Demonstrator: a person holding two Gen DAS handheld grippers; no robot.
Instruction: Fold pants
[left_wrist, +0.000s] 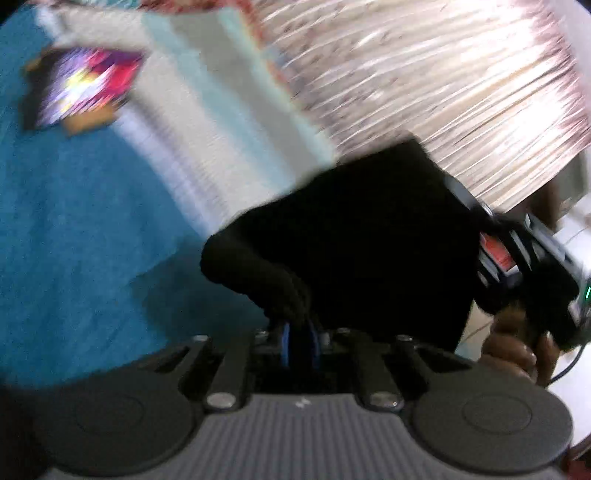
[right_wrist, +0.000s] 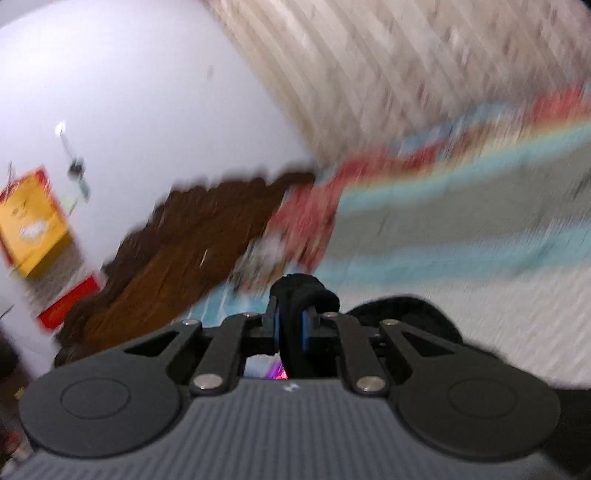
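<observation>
Both of your wrist views are smeared with motion blur. In the left view, your left gripper (left_wrist: 300, 341) has its blue pads pinched together on a fold of the black pants (left_wrist: 362, 236), which rise in a dark bunched mass in front of it, lifted off a teal blue towel-like cover (left_wrist: 74, 229) spread over the bed. Beyond lies a bedsheet (left_wrist: 207, 110) striped in pale blue and grey, then a pinkish patterned curtain or wall (left_wrist: 443, 74) (too blurred to say which). A bright multicoloured object (left_wrist: 85, 92) sits on the teal cover, far left. At the right edge, a hand (left_wrist: 517, 350) grips your other device.

In the right view, your right gripper (right_wrist: 291, 325) is clamped on another black bunch of the pants. Ahead are the striped sheet, a brown carved headboard (right_wrist: 177, 251), a white wall (right_wrist: 129, 92) and a yellow box (right_wrist: 33, 221).
</observation>
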